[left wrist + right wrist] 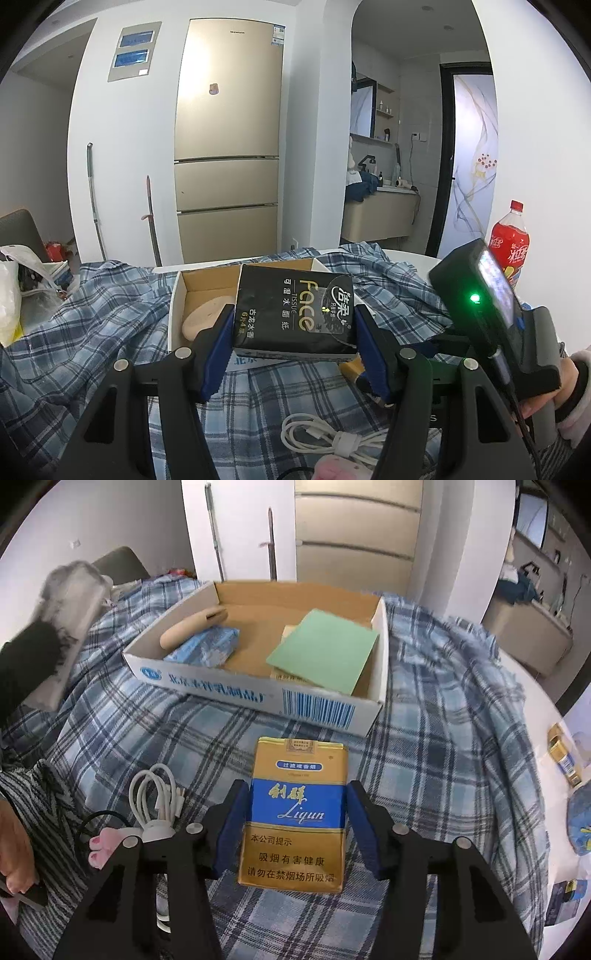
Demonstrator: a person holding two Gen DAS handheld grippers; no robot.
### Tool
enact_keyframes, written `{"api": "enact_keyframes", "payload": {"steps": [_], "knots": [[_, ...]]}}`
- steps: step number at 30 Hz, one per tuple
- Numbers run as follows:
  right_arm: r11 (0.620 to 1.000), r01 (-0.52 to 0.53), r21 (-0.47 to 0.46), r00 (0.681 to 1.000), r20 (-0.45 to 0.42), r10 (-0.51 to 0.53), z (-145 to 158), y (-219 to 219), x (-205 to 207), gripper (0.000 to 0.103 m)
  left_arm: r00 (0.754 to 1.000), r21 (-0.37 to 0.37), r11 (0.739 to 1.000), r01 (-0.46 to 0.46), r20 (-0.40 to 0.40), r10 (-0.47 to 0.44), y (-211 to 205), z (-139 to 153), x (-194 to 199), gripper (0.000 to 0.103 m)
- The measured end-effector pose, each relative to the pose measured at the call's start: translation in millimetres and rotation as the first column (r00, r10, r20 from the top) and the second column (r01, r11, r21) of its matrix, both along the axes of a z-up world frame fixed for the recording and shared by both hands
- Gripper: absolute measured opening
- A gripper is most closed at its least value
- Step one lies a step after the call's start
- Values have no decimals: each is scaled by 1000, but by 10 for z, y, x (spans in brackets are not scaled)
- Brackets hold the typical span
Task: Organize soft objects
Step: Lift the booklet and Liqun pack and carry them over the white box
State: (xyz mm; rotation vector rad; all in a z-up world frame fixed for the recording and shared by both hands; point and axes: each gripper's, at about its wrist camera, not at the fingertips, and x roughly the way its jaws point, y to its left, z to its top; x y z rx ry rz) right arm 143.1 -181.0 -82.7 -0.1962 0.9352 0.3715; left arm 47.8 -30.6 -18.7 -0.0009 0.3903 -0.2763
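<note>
Black tissue pack is clamped in my left claw, above the cardboard box. My right claw has its pads on both sides of the yellow-blue cigarette pack, which lies on the plaid cloth before the box's front edge; I cannot tell if they press it.

A gold fridge stands against white walls, beside an arched washroom alcove.

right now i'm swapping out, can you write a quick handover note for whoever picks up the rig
Left tool: shut on the black tissue pack, held over the cardboard box.
Right tool: jaws around the yellow-blue pack lying on the plaid cloth; whether the pads press it is unclear.
Done: blue pack, beige piece and green sheet are in the box.
Left: drop the tissue pack, box the yellow-blue pack; white cable remains out.
</note>
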Motion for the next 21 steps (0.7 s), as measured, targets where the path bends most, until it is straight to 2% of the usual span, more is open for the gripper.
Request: {"api": "enact_keyframes", "payload": {"steps": [6,9,12,21], "knots": [[997,-13,75,985,175,-1,256,-65,-209,52,999,-21,999,-34,31,35,58,30,-57,64],[991,-10,131,961,275,-27,418,-136,-332,52,997,-24,998,-51,51,52,75,53,-88,64],[986,4,167,939,339,-61,510,-186,-398,52,995,-27,997,-68,68,70,97,66,-108,64],[981,-3,194,925,374,-70,592,-225,-452,53,992,-23,997,-77,101,79,128,85,-158,64]]}}
